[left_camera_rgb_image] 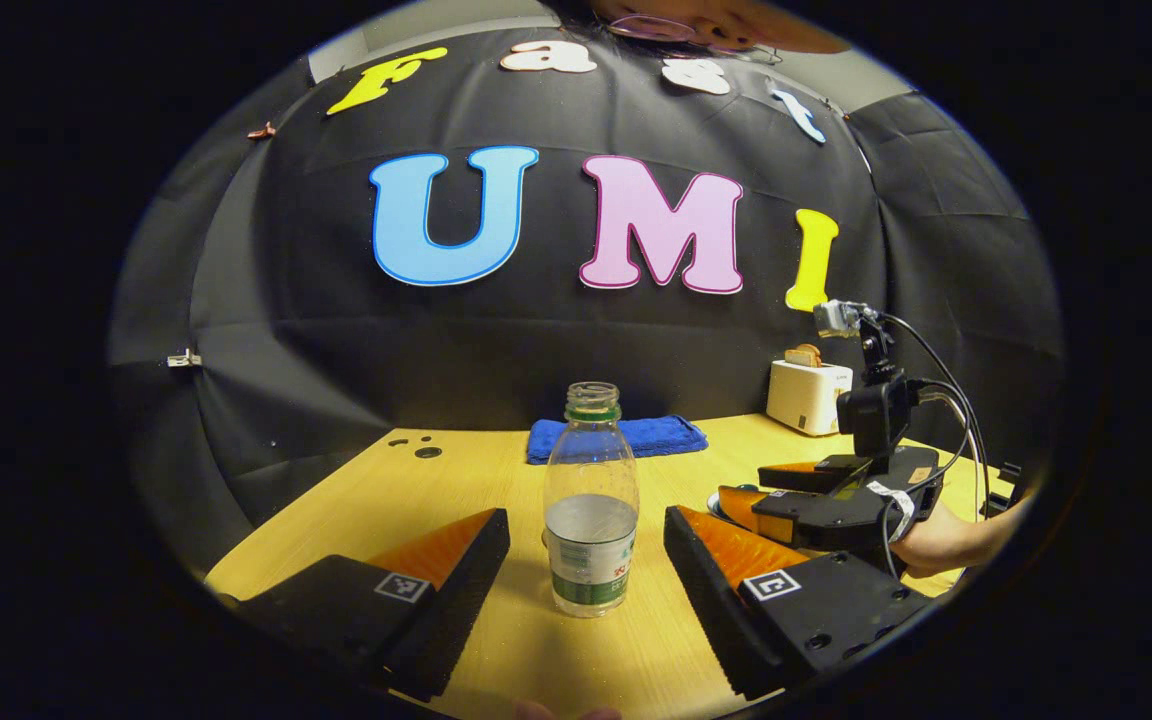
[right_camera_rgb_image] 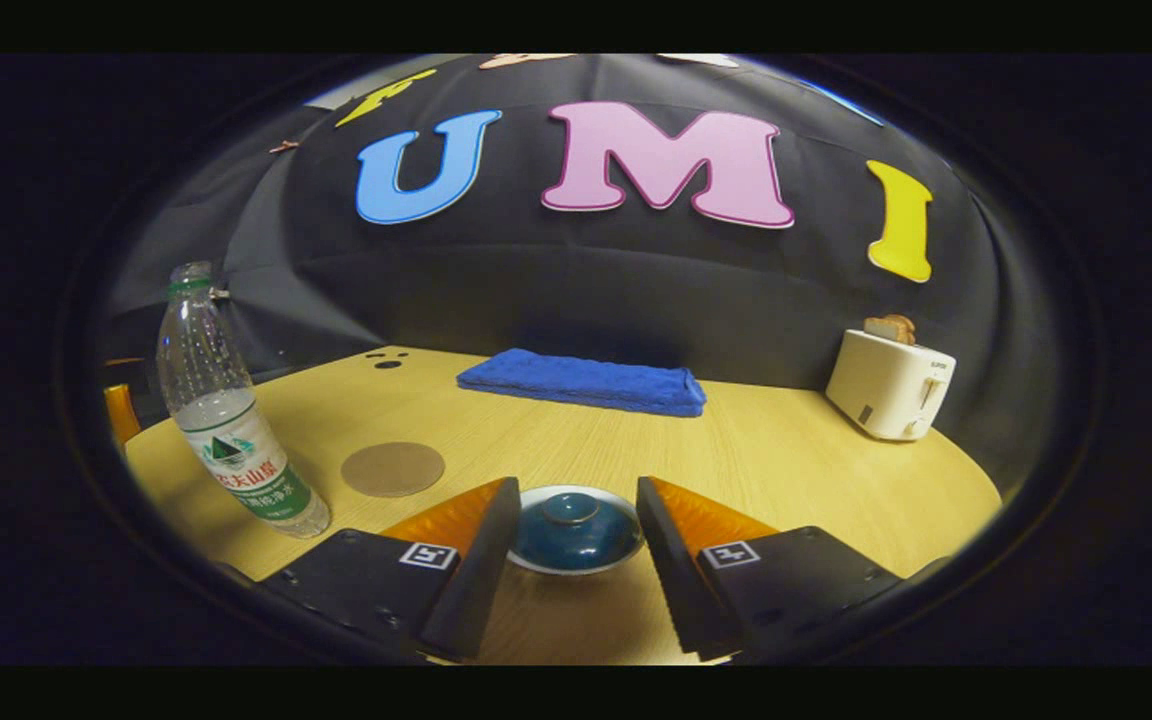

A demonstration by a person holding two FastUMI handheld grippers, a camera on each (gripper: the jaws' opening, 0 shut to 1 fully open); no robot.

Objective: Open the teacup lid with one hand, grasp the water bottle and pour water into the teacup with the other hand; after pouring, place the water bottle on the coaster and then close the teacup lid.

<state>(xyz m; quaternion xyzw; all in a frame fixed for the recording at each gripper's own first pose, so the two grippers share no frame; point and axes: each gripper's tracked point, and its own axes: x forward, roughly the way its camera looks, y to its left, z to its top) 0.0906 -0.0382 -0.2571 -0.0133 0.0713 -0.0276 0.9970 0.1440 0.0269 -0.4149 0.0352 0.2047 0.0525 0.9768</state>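
Note:
A clear, capless water bottle (left_camera_rgb_image: 591, 500), partly filled and with a green label, stands upright on the wooden table (left_camera_rgb_image: 456, 480). My left gripper (left_camera_rgb_image: 586, 545) is open, one finger on each side of the bottle with a gap to each. In the right gripper view the bottle (right_camera_rgb_image: 236, 425) stands at the left, and a round brown coaster (right_camera_rgb_image: 393, 468) lies just right of it. The teacup's dark blue lid (right_camera_rgb_image: 576, 530) with its knob sits on the pale cup rim. My right gripper (right_camera_rgb_image: 574, 520) is open, its fingers flanking the lid.
A folded blue towel (right_camera_rgb_image: 581, 382) lies at the back of the table. A white toaster (right_camera_rgb_image: 891, 385) with bread in it stands at the back right. In the left gripper view a hand (left_camera_rgb_image: 946, 540) holds the right gripper (left_camera_rgb_image: 826, 500) at the right.

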